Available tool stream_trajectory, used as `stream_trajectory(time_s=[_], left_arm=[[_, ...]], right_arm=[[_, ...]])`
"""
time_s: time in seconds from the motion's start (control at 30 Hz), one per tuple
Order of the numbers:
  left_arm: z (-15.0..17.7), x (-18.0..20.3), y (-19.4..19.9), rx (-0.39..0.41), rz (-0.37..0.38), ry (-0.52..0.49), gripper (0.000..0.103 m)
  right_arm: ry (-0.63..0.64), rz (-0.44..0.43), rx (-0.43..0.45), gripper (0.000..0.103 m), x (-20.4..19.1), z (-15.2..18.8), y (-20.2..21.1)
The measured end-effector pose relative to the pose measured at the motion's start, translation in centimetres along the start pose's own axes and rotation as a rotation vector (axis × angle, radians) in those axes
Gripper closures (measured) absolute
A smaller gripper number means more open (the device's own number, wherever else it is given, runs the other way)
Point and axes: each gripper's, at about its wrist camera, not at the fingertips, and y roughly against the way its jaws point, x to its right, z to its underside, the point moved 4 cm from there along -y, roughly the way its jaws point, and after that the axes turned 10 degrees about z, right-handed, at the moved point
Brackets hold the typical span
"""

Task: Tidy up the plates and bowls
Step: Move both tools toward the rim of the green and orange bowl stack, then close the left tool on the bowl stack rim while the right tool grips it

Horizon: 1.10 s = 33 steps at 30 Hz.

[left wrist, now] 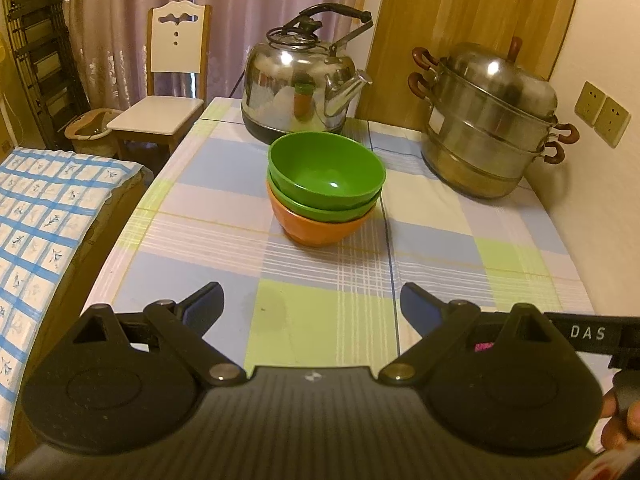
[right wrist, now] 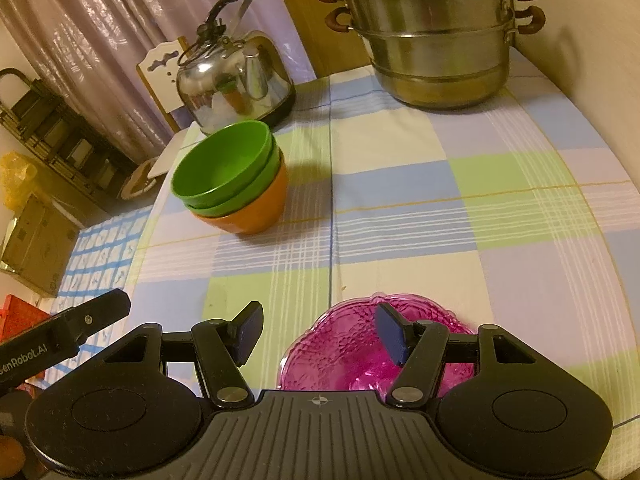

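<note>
The right gripper, seen from its own wrist camera, points steeply down at the table with its two dark-blue pads about half apart and nothing clamped between them. Directly beneath and just ahead of it lies the translucent magenta scalloped glass plate, flat on the checked pastel tablecloth; the right-hand pad overlaps the plate's far portion in this view, though contact cannot be judged. The plate is roughly round, so it offers no long axis; its near rim is hidden by the gripper body.

The left gripper, in the left wrist view, likewise stands open and empty over bare cloth. Straight ahead of it, well apart, sits the nested stack of two green plastic bowls in an orange plastic bowl, up-table and to the left of the right gripper.

The right gripper is judged nearer the plate, the left gripper squarer to the stack. Behind stand a steel kettle and a tiered steel steamer pot.
</note>
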Motion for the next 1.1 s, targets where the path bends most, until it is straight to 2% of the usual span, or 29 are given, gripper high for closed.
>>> stream_trajectory(time_s=[0.23, 0.6, 0.83, 1.1], left_arm=[[-1.6, -2.1, -1.8, -0.024, 0.058, 0.046, 0.009], [-8.2, -7.4, -6.5, -0.042, 0.049, 0.087, 0.011], [-11.5, -10.6, -10.4, -0.059, 0.113, 0.202, 0.020], [-13.1, -11.7, -14.5, -0.096, 0.141, 0.220, 0.032]], right_arm=[[0.003, -0.005, -0.019, 0.041, 0.1, -2.1, -1.4], [0.038, -0.070, -0.017, 0.041, -2.6, -9.3, -4.9], [0.035, -0.110, -0.043, 0.041, -5.0, -13.2, -8.7], [0.009, -0.114, -0.066, 0.041, -6.2, -15.5, -13.0]])
